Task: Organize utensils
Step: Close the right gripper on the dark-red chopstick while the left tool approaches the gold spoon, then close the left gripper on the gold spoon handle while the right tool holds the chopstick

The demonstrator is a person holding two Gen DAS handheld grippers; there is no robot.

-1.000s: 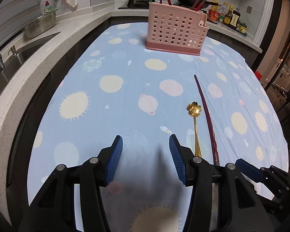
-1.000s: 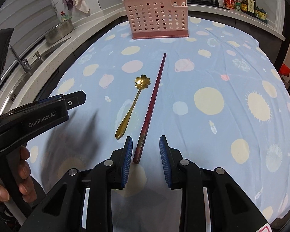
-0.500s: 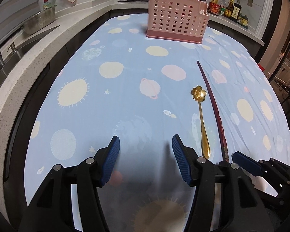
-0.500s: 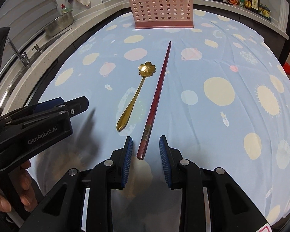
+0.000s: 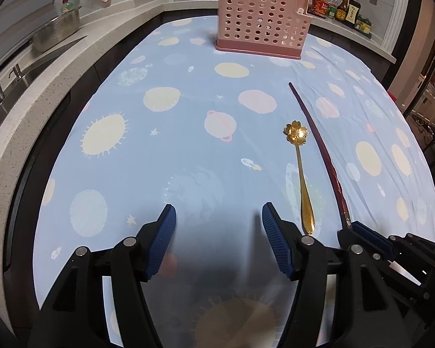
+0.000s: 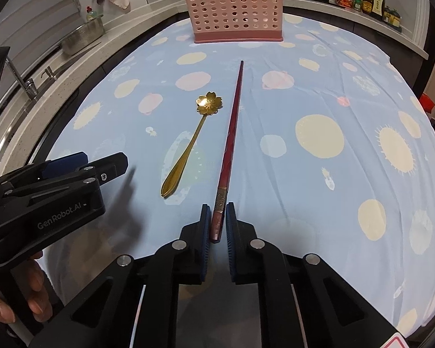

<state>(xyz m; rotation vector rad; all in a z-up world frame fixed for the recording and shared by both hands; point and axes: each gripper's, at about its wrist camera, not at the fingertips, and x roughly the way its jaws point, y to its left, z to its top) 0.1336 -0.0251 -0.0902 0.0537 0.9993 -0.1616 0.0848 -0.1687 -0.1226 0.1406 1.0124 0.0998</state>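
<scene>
Chopstick (image 6: 232,142), dark red, lying on the blue planet-print bench (image 6: 319,174), its near end clamped between the closed fingers of the right gripper (image 6: 218,223), gold flower-bowled spoon (image 6: 192,142) just left, left gripper (image 5: 219,232) fingers opening over bare cloth, holding nothing, pink perforated utensil holder (image 6: 232,14) at far edge.

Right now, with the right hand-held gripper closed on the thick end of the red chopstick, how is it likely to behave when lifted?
The red chopstick looks straight and rigid, so it probably stays stiff. The right hand-held gripper pinches only its thick end, so the long tapered tip may droop or pivot. Its glossy finish suggests it could slip between the pads.
</scene>
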